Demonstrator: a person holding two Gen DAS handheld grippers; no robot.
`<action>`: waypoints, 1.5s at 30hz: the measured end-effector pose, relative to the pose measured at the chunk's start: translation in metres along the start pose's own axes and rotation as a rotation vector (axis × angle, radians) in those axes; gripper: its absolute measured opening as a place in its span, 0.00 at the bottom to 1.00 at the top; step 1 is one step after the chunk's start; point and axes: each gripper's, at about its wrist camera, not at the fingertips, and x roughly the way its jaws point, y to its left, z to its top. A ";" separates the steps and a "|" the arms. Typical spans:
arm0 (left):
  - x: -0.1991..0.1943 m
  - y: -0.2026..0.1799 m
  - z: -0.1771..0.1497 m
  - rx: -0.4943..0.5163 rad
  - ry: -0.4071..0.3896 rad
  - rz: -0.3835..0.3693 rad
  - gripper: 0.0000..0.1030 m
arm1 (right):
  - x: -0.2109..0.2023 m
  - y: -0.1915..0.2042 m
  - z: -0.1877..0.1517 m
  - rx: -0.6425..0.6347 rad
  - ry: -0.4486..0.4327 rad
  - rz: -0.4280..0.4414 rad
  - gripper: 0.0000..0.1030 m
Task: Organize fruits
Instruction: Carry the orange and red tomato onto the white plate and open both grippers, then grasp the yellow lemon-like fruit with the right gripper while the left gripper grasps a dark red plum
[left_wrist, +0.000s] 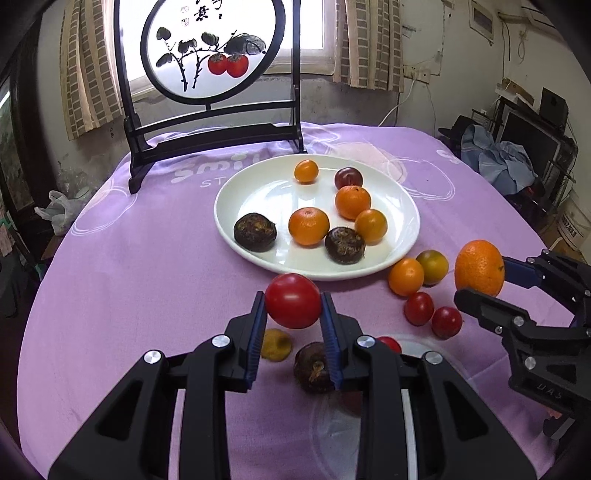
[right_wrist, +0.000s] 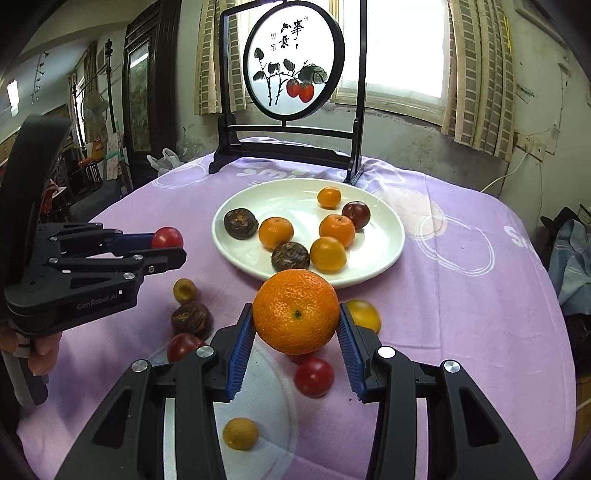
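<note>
My left gripper (left_wrist: 293, 301) is shut on a red tomato (left_wrist: 293, 301), held above the purple cloth just in front of the white plate (left_wrist: 406, 206). My right gripper (right_wrist: 296, 312) is shut on a large orange (right_wrist: 296, 312), also lifted near the plate's (right_wrist: 384, 225) front rim. In the left wrist view the right gripper (left_wrist: 480, 273) with the orange (left_wrist: 479, 267) is at the right; in the right wrist view the left gripper (right_wrist: 168, 242) with the tomato (right_wrist: 167, 237) is at the left. The plate holds several small oranges, two dark brown fruits and a dark plum.
Loose fruit lies on the cloth in front of the plate: red tomatoes (right_wrist: 314, 376), a yellow fruit (right_wrist: 240, 434), a brown fruit (right_wrist: 192, 319), small oranges (left_wrist: 406, 277). A black-framed painted screen (left_wrist: 210, 74) stands behind the plate. The table edge drops off at the left and right.
</note>
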 end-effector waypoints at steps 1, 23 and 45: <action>0.002 -0.001 0.004 0.000 0.001 -0.002 0.27 | 0.001 -0.001 0.002 -0.003 0.001 -0.004 0.43; 0.096 0.002 0.052 -0.016 0.096 0.054 0.28 | 0.087 -0.024 0.066 0.021 0.024 -0.041 0.43; 0.063 0.037 0.051 -0.210 -0.009 0.079 0.77 | 0.076 -0.035 0.056 0.097 0.053 -0.008 0.63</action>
